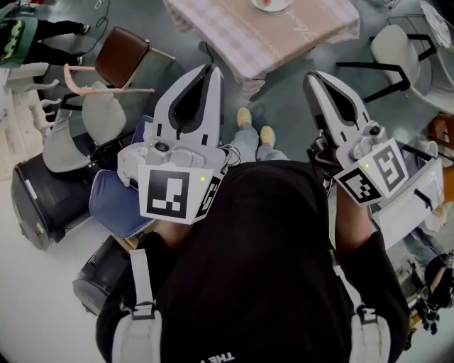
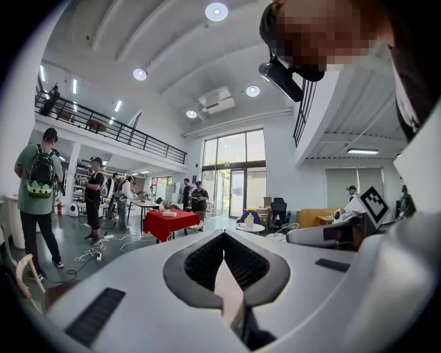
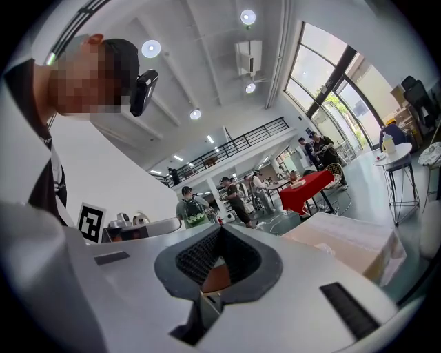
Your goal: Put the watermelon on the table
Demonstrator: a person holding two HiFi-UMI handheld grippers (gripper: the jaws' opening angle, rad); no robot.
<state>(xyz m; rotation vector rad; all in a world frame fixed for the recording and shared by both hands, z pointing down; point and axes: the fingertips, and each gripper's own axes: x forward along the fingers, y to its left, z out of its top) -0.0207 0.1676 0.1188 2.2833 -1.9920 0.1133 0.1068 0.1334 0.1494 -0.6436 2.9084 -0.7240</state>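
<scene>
Both left tool (image 1: 211, 67) and right tool (image 1: 312, 76) pressed together, empty. Tabletop (image 1: 227, 32) ahead of them; no watermelon sighted. Risk: unopened jaws would knock the fruit away.

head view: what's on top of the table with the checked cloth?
On the table, one white dish with something red in it, cut off by the picture's top edge. Nothing else on the cloth that shows. The table's far part is out of frame, so unknown.

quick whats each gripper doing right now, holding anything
Left gripper: closed, jaws together, nothing held.
Right gripper: closed, jaws together, nothing held.
</scene>
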